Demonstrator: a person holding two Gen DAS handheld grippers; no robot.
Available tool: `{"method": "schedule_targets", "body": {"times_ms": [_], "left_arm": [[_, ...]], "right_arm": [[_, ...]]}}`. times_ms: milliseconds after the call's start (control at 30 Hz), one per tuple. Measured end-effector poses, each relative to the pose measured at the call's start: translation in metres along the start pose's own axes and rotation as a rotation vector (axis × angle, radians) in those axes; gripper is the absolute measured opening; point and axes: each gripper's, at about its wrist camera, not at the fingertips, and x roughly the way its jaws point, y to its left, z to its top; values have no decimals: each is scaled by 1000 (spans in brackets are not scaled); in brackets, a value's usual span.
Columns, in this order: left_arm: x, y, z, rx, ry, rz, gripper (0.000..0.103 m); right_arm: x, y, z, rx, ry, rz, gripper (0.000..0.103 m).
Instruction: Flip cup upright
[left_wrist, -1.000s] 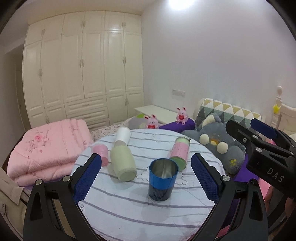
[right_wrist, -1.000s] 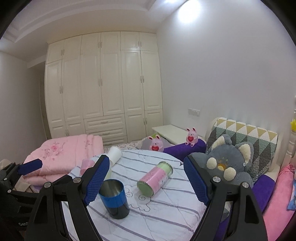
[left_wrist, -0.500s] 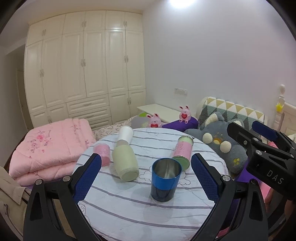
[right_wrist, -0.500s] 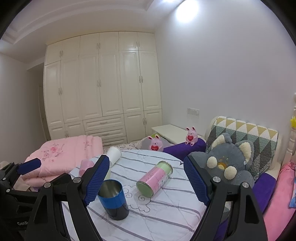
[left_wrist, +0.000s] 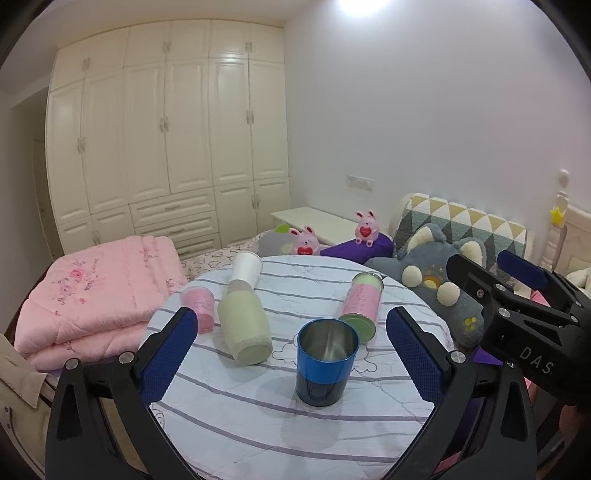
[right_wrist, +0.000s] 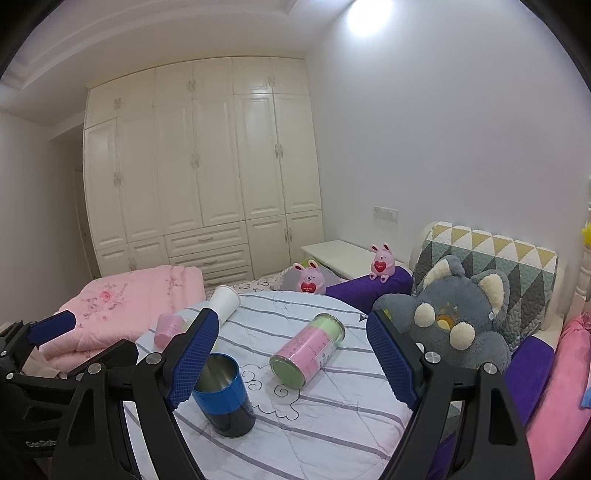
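Observation:
A blue metal cup (left_wrist: 326, 362) stands upright, mouth up, on the round striped table (left_wrist: 258, 424); it also shows in the right wrist view (right_wrist: 223, 394). My left gripper (left_wrist: 291, 356) is open and empty, its jaws wide apart either side of the cup and nearer the camera. My right gripper (right_wrist: 291, 365) is open and empty, above the table's right part; its left finger (right_wrist: 192, 356) overlaps the cup's rim in the view. A pink and green can (left_wrist: 361, 306) lies on its side, also seen in the right wrist view (right_wrist: 306, 355).
A pale green bottle with a white cap (left_wrist: 243, 312) lies on its side. A small pink cup (left_wrist: 199, 304) stands at the table's left. A grey plush cat (right_wrist: 458, 314), pillows and pink rabbits (right_wrist: 308, 282) lie beyond the table; a folded pink quilt (left_wrist: 92, 295) is left.
Both grippers have drawn back and risen slightly; the view tilts up a little. The blue cup stays upright in place. Both grippers stay open.

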Motion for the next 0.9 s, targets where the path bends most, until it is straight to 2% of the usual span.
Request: {"method": "schedule_targets", "body": {"times_ms": [900], "left_arm": [[9, 0, 2, -4, 16, 0, 103]], "right_arm": [[10, -1, -2, 8, 28, -3, 84]]}}
